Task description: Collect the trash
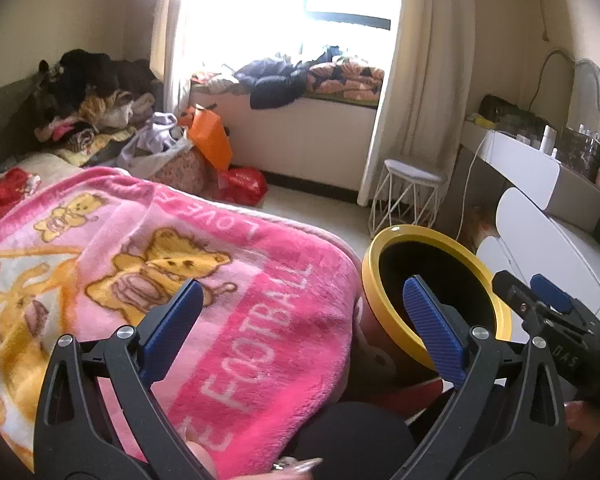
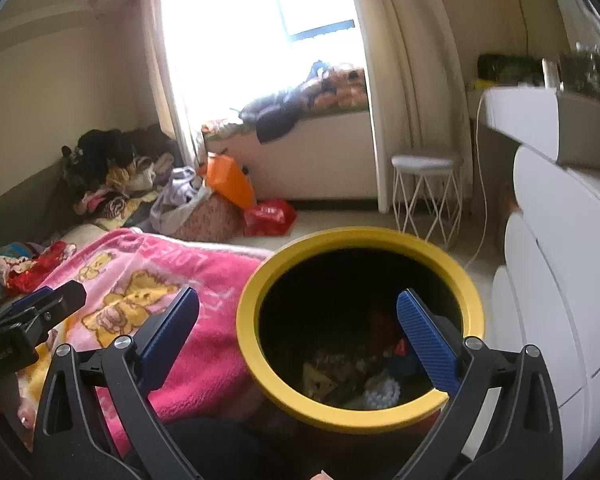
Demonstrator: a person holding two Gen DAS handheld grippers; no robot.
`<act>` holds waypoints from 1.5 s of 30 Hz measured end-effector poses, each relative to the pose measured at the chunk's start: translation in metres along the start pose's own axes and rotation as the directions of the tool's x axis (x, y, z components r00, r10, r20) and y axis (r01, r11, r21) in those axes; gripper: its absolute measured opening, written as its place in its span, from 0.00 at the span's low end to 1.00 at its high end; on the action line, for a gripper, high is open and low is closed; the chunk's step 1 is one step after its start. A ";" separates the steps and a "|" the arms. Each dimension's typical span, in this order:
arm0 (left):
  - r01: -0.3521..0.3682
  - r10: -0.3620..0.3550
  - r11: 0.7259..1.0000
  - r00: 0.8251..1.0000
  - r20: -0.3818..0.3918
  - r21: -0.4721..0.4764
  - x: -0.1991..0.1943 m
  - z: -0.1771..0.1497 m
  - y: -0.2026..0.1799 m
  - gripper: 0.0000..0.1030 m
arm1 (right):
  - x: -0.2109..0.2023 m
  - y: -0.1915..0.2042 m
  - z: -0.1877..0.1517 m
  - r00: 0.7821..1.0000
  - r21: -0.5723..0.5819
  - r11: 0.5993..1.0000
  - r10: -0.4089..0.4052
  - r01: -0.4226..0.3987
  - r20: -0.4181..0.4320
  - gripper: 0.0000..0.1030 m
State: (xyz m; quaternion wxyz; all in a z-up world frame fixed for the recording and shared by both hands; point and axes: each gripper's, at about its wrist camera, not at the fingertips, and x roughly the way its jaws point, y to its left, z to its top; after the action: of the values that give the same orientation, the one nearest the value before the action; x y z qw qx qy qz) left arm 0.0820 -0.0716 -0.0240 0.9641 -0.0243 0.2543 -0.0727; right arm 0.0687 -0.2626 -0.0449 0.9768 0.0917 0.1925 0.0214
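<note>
Yellow plastic rims the trash bin (image 2: 360,364), which stands just right of the bed with the pink blanket (image 1: 228,280); scraps are seen at its bottom. The left gripper (image 1: 304,320) and the right gripper (image 2: 300,328) are both spread wide and hold nothing. If the right gripper is lowered carelessly, the rim may be struck and the bin tipped over.

A pink blanket (image 1: 172,264) with yellow bears covers the bed. Near the window seat (image 1: 300,128) lie an orange bag (image 1: 210,138) and a red bag (image 1: 242,184) on the floor. A white wire stool (image 1: 410,196) stands beside the curtain (image 1: 420,80).
</note>
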 end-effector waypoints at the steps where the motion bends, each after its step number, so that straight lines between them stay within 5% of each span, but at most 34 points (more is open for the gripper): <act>1: -0.001 0.001 1.000 1.000 0.010 -0.004 -0.002 -0.001 0.001 0.90 | -0.002 0.001 -0.001 1.000 -0.010 1.000 0.004 -0.003 0.018 0.94; 9: 0.001 0.001 1.000 0.996 0.085 -0.029 -0.015 -0.002 0.012 0.90 | -0.017 0.011 -0.008 0.994 -0.088 0.996 0.030 -0.021 0.107 0.94; 19: -0.003 0.010 0.999 0.989 0.149 -0.048 -0.025 -0.005 0.019 0.90 | -0.035 0.028 -0.023 0.969 -0.148 0.988 -0.014 0.052 0.248 0.94; 45: -0.004 0.011 0.999 0.989 0.145 -0.045 -0.024 -0.009 0.018 0.90 | -0.032 0.024 -0.028 0.970 -0.119 0.990 -0.050 0.080 0.236 0.94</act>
State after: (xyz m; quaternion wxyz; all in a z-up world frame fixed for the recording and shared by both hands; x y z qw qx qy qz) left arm 0.0592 -0.0505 -0.0220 0.9796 -0.0499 0.1849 -0.0615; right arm 0.0283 -0.2368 -0.0542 0.9966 0.0245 0.0780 -0.0094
